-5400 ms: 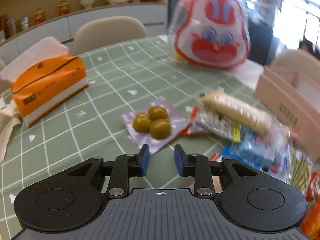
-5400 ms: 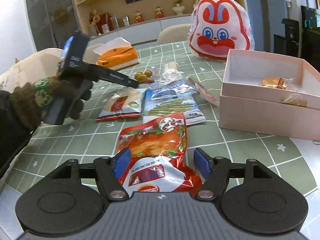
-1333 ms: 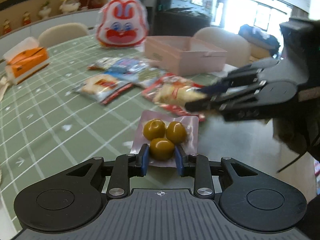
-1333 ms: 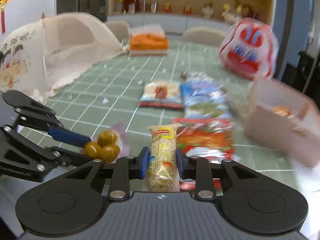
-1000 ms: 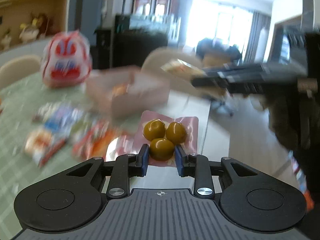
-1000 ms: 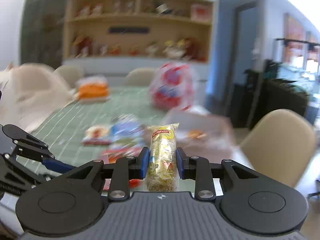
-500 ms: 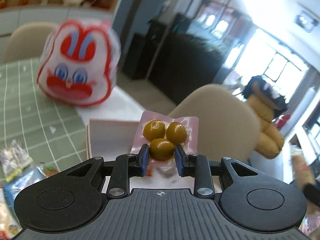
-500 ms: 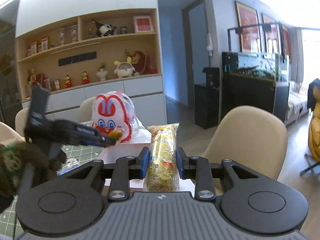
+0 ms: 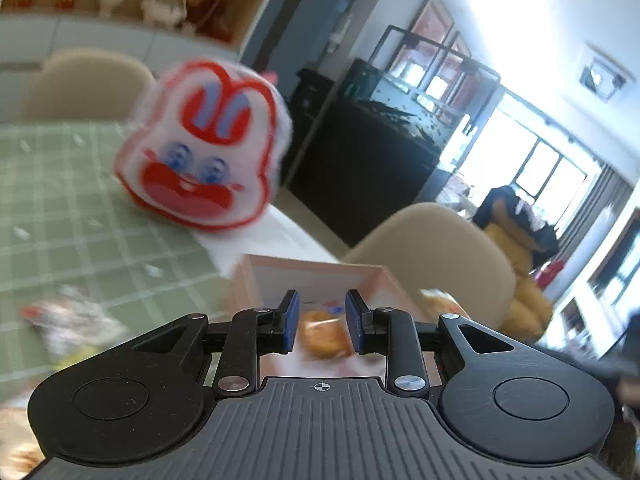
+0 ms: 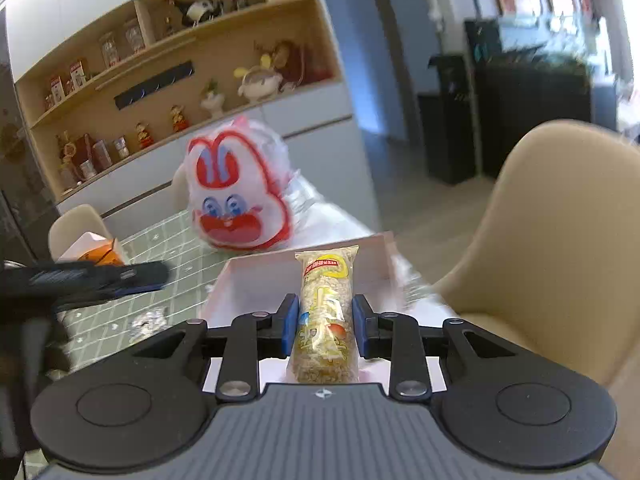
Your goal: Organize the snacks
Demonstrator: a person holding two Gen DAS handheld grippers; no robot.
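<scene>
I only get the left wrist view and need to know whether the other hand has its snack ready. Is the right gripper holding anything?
Observer: Yes. The right gripper is shut on a long grain bar packet, which sticks out forward between its fingers.
Operator: Is it near the pink box?
Observer: In the right wrist view, the open pink box lies directly behind the packet, just ahead of the fingers.
Operator: Is anything beside the rabbit bag that I can't see?
Observer: An orange tissue box sits on the green tablecloth, to the left of the rabbit bag.
</scene>
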